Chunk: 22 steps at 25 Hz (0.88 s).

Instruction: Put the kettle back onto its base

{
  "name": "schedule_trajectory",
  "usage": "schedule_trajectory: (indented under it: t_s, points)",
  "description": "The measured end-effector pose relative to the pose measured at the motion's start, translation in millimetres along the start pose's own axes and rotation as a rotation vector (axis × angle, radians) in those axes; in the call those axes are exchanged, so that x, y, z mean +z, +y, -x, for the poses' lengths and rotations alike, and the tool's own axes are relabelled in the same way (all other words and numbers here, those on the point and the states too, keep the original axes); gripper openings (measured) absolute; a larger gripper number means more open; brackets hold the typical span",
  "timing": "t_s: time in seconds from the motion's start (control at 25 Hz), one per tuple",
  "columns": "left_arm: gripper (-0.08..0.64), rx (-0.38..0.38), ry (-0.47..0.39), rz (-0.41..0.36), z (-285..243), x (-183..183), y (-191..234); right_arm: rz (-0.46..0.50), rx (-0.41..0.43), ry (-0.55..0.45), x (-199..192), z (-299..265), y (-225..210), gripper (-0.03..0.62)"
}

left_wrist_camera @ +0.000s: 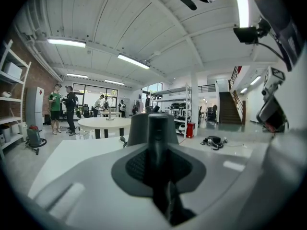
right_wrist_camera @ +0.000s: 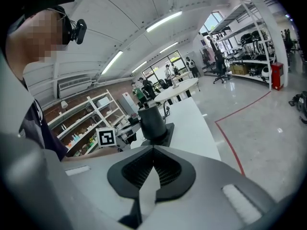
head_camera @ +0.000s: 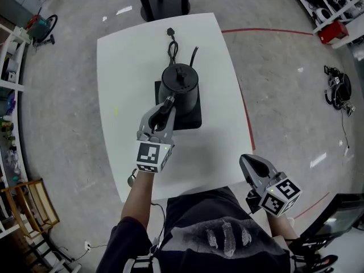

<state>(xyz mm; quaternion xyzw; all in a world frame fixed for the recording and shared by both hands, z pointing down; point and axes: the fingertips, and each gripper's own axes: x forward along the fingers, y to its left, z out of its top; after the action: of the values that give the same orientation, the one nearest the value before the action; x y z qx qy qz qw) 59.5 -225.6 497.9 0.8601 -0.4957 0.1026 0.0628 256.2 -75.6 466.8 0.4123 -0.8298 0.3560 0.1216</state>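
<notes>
A black kettle [head_camera: 180, 84] stands over its flat black base [head_camera: 192, 116] in the middle of the white table [head_camera: 131, 56]. I cannot tell whether it is fully seated. My left gripper [head_camera: 168, 102] reaches in from the near side and is shut on the kettle's handle. In the left gripper view the dark handle [left_wrist_camera: 157, 133] runs upright between the pads, with the kettle body [left_wrist_camera: 139, 128] behind it. My right gripper [head_camera: 245, 159] hangs at the table's near right edge, shut and empty. The right gripper view shows the kettle [right_wrist_camera: 151, 121] on the base [right_wrist_camera: 166, 132] from the side.
The kettle's power cord [head_camera: 172, 47] lies coiled on the table beyond the base. A round table's black foot [head_camera: 162, 4] stands past the far edge. Shelves [head_camera: 8, 67] line the left side. A red line [head_camera: 267, 30] and black gear [head_camera: 338, 90] mark the floor at right.
</notes>
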Motion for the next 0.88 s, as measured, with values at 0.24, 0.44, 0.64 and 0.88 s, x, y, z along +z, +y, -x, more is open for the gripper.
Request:
schedule_trajectory:
  t_s: [0.24, 0.44, 0.64, 0.88]
  points:
    - [0.051, -0.009, 0.03, -0.04, 3, -13, -5, -0.002, 0.001, -0.001, 1, -1, 1, 0.0]
    - [0.051, -0.001, 0.026, -0.019, 6, -18, -2, -0.01, -0.001, -0.01, 4, -1, -2, 0.0]
    - [0.052, -0.004, 0.031, -0.036, 9, -26, -3, -0.018, -0.002, -0.013, 3, -2, -1, 0.0]
    - [0.055, -0.004, 0.066, -0.027, 13, -42, -4, -0.025, 0.005, -0.029, 4, -2, -2, 0.0]
